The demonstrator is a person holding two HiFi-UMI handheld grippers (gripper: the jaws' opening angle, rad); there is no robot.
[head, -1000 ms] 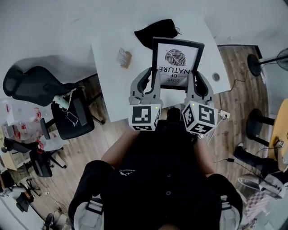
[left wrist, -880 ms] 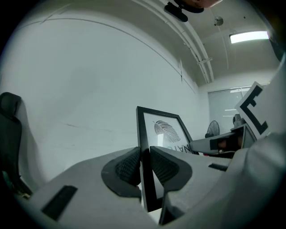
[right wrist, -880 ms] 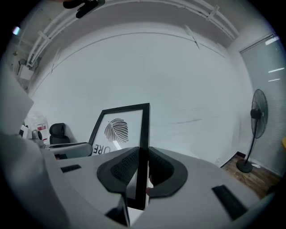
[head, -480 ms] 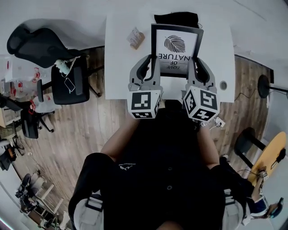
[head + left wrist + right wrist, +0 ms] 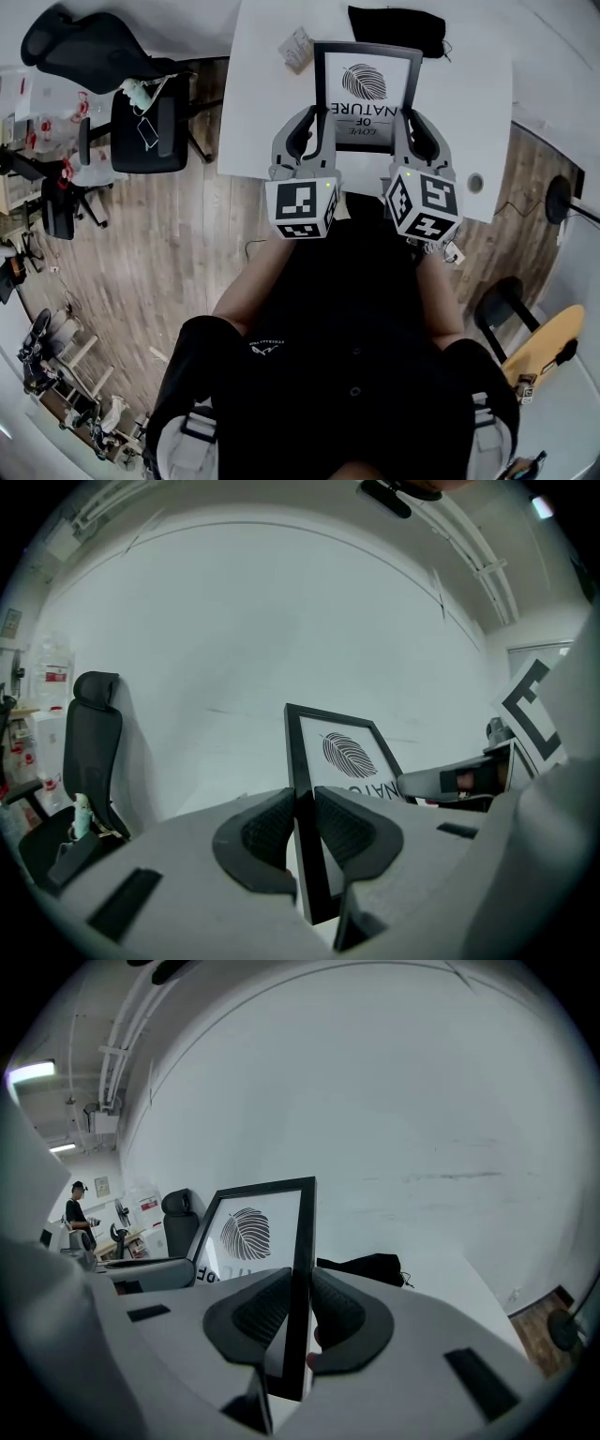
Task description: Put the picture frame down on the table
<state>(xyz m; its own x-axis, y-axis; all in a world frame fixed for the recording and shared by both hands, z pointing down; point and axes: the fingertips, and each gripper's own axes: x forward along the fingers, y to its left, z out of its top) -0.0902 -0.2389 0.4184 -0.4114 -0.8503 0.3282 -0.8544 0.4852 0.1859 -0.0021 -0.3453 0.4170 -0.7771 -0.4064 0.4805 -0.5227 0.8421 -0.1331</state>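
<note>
A black picture frame [image 5: 366, 94] with a leaf print and lettering hangs above the white table [image 5: 469, 112], held between both grippers. My left gripper [image 5: 317, 142] is shut on the frame's left edge [image 5: 305, 808]. My right gripper [image 5: 406, 142] is shut on its right edge [image 5: 298, 1279]. In both gripper views the frame stands upright between the dark pads, and its lower edge is hidden behind the jaws. The frame's print [image 5: 352, 757] faces me.
A black pouch [image 5: 398, 28] lies at the table's far side. A small card-like item [image 5: 296, 47] rests near the table's left edge. Black office chairs [image 5: 145, 117] stand left of the table on the wooden floor. A person [image 5: 75, 1208] stands far off.
The view has shifted: the table and frame now sit higher and more to the right in the head view. Both grippers keep the same hold on the frame.
</note>
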